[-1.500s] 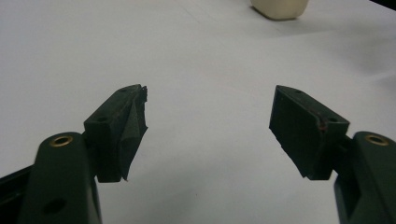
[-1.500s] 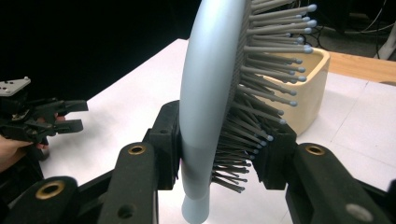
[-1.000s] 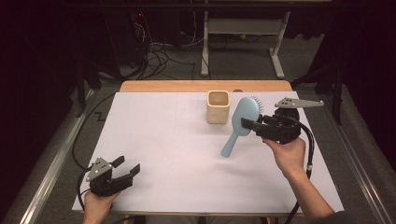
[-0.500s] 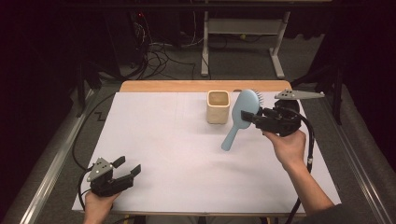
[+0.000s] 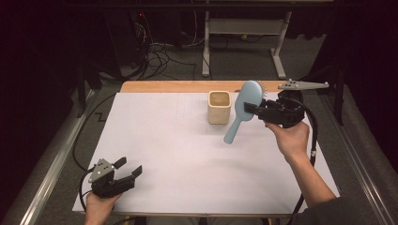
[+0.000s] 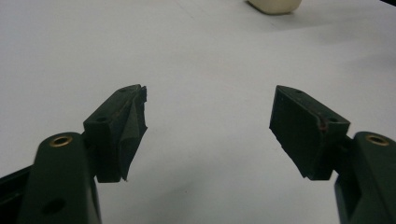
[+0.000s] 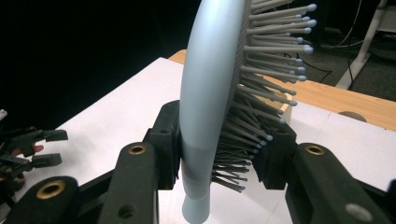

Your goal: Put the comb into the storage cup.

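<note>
A light blue hairbrush (image 5: 244, 105) hangs in the air just right of a cream square cup (image 5: 219, 107), its handle pointing down and to the left. My right gripper (image 5: 251, 108) is shut on the brush at the base of its head. In the right gripper view the jaws pinch the hairbrush (image 7: 212, 88) from its smooth back and its bristle side, and the right gripper (image 7: 219, 158) holds it upright. My left gripper (image 5: 127, 167) rests open at the table's near left corner. In its own view the left gripper (image 6: 208, 128) has nothing between its jaws.
A white sheet (image 5: 164, 145) covers the table, with a wooden strip (image 5: 187, 86) bare along the far edge. Beyond the table are cables and a metal stand on the floor. The cup's base (image 6: 274, 5) shows far ahead of the left gripper.
My right gripper has lifted the hairbrush and carried it further back and left, closer to the cup. The left gripper has stayed put.
</note>
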`<state>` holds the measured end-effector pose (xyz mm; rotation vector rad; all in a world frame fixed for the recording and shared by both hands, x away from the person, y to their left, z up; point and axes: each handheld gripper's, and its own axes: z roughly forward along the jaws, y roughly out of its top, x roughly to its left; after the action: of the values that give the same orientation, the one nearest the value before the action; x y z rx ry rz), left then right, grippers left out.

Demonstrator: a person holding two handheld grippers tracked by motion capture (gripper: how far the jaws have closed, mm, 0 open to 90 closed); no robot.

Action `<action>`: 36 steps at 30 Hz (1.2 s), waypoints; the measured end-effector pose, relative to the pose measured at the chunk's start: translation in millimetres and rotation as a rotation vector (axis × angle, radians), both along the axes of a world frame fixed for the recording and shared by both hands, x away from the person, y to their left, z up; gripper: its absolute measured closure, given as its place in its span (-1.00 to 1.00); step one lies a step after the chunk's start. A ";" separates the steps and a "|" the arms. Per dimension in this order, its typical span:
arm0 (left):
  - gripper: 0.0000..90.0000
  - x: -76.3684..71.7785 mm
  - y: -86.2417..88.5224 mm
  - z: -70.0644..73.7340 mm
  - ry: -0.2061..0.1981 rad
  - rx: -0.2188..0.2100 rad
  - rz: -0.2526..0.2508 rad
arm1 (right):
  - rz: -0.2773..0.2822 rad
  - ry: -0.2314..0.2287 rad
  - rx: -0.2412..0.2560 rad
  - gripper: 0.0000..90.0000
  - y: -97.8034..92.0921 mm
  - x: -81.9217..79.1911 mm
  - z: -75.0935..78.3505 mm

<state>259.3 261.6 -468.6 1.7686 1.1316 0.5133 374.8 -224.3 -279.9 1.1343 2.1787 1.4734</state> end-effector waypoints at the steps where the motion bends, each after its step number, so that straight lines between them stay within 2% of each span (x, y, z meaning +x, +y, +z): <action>1: -0.39 -0.3 -0.1 0.2 0.001 0.000 0.002 | -0.001 0.002 0.006 0.32 -0.4 1.5 0.9; 7: -0.39 -2.1 1.0 1.6 -0.010 -0.007 0.010 | -0.012 -0.007 0.019 0.32 -0.7 9.3 7.6; 26: -0.38 0.5 1.6 -0.3 0.009 -0.017 0.006 | -0.029 -0.012 0.011 0.33 4.7 26.4 17.8; 36: -0.36 -0.3 2.2 0.5 0.004 -0.022 0.010 | -0.044 -0.024 0.013 0.33 6.9 37.0 24.7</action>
<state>259.0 263.8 -468.1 1.7463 1.1448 0.5019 411.8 -217.4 -255.2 1.1555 2.1174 1.4776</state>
